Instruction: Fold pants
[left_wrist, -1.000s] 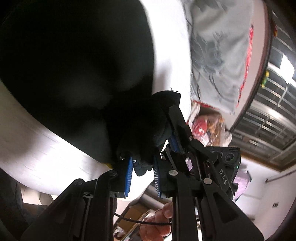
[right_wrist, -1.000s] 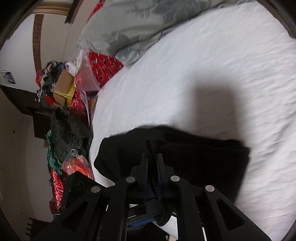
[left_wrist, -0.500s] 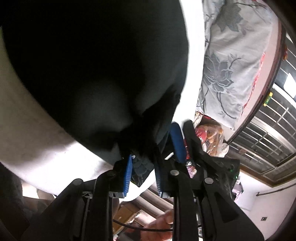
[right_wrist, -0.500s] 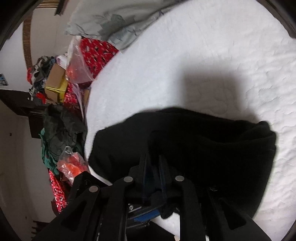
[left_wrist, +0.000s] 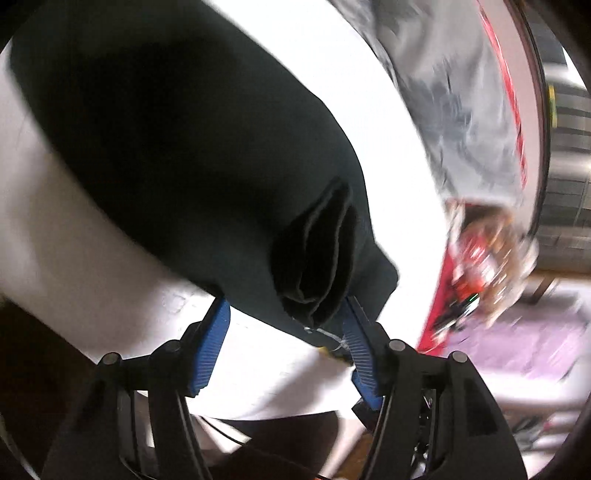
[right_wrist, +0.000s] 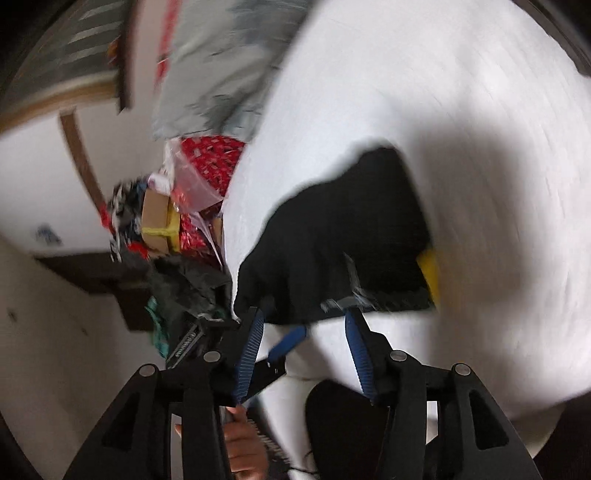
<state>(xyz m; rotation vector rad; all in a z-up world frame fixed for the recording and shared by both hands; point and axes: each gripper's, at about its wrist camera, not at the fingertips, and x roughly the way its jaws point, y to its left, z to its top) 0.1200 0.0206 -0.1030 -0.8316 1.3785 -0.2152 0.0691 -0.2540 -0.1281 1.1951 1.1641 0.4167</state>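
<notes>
The black pants lie folded on the white bed, their layered corner nearest the camera. My left gripper sits at that corner with its jaws opening. Its blue pads stand apart on either side of the fold and do not press it. In the right wrist view, the pants lie just beyond my right gripper, whose jaws are also opening with no cloth pinched. A yellow tag shows at the pants' right edge. The left gripper's blue finger and a hand appear low in that view.
A grey floral quilt lies at the far side of the bed. Beside the bed are a red patterned bag, a cardboard box and a heap of dark clothes. White sheet spreads to the right of the pants.
Both grippers were shut on the pants' edge; now both have let go and stand open. The right gripper has drawn back and rolled, and the pants lie folded on the bed.
</notes>
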